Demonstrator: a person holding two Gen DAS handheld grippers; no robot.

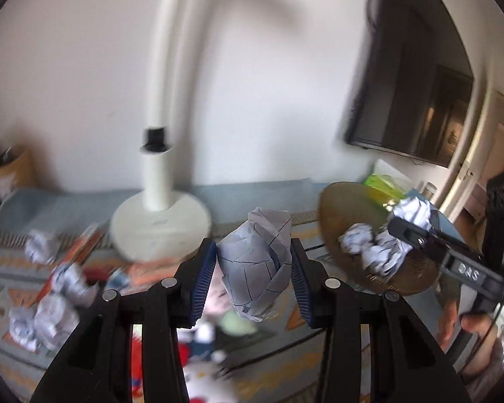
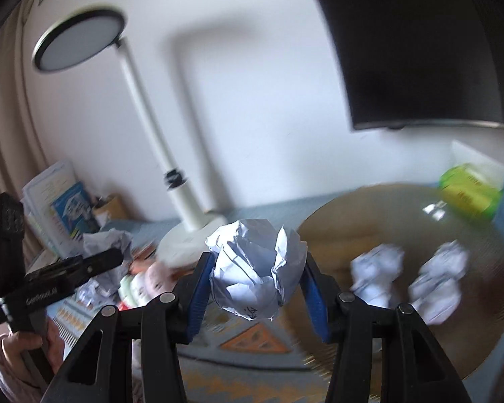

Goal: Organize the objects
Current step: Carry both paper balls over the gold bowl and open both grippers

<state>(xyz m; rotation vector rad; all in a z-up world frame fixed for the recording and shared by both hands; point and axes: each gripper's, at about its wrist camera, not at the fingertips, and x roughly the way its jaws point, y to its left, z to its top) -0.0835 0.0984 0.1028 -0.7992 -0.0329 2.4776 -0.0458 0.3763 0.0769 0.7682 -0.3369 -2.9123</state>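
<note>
The jaws of the left gripper [image 1: 253,262] are closed on a crumpled ball of lined paper [image 1: 255,262], which is pinched between the two blue pads and carried clear of the table. The jaws of the right gripper [image 2: 257,280] are likewise closed on a crumpled paper wad [image 2: 257,268], held in the air just short of the near rim of the round tray [image 2: 403,208].

In the left wrist view the right gripper is seen from the side, its wad poised over the tray, which is brownish, shallow and finely ribbed. At least two or three paper balls [image 1: 369,252] are already lying in it, close together near the middle; in the right wrist view they are blurred but are seen as two pale clumps.

The job is judged to be partly done. A cluster of loose paper balls [image 1: 47,305] is left on the patterned cloth [image 1: 10,268] at the left side of the table, well apart from the tray, beside orange books or booklets that are too blurred to be read. A white desk lamp [image 1: 158,221] stands between that cluster and the tray. A green packet [image 2: 470,191] lies at the tray's far edge.

Two wads are therefore expected to be dropped into the tray next, and several more trips are thought to be needed.
</note>
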